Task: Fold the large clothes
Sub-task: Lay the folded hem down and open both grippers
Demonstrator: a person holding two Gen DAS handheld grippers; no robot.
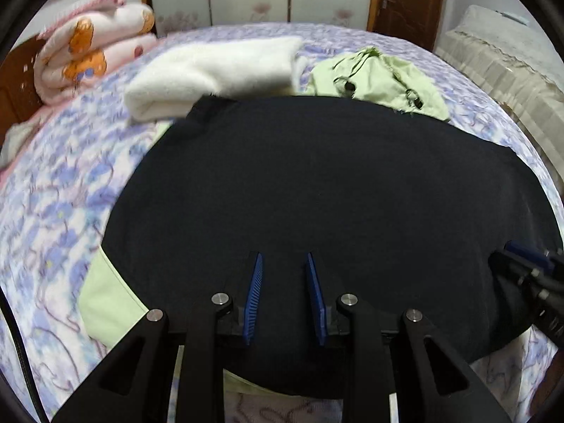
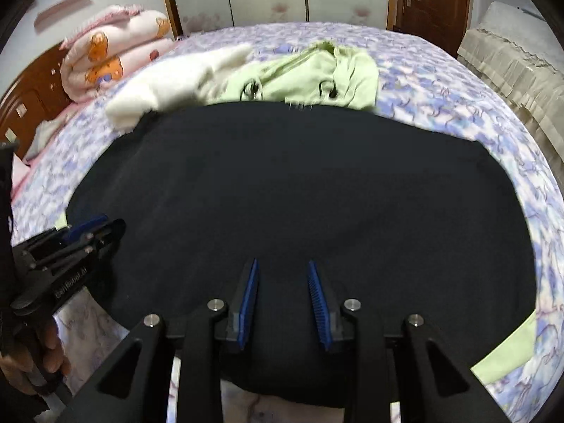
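Item one: my left gripper (image 1: 283, 259), jaws parted narrowly, nothing between the pads. Item two: my right gripper (image 2: 282, 266), the same, empty. Item three: the black garment (image 1: 317, 194), spread flat on the floral bedspread (image 1: 63, 190) directly under and ahead of both grippers. Right view only: a hand (image 2: 35, 359) on the left gripper's handle. Beyond the garment: white towel (image 1: 211, 70), green clothing (image 1: 380, 77). Green fabric (image 1: 109, 303) pokes out under the garment; its extent is hidden.

right claw (image 2: 283, 296) lower centre, jaws apart, empty; black garment (image 2: 299, 194) flat mid-frame on bed (image 2: 458, 105); left claw (image 2: 95, 227) left edge
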